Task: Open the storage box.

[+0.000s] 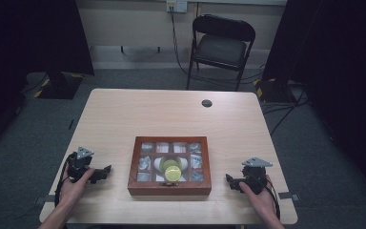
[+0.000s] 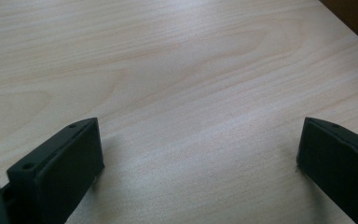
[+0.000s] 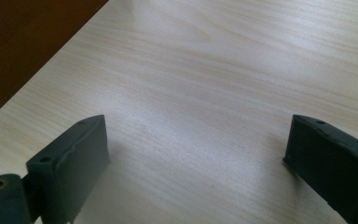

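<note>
So the wooden box (image 1: 169, 165) sits mid-bench, near the front edge, glass-panelled lid down, something yellow-green showing through the middle panes. The left tongs (image 1: 106, 170) rest on the bench (image 1: 124, 114) off to one side of it, the right tongs (image 1: 229, 180) off to the other, both near but not touching. Each gripper view shows the jaws spread wide with bare wood between them, so nothing's gripped. Looks like the very start: the approach hasn't happened yet. Next move probably means bringing one set in toward the small clasp (image 1: 170, 183) at the front edge and steadying the box with the other.
</note>
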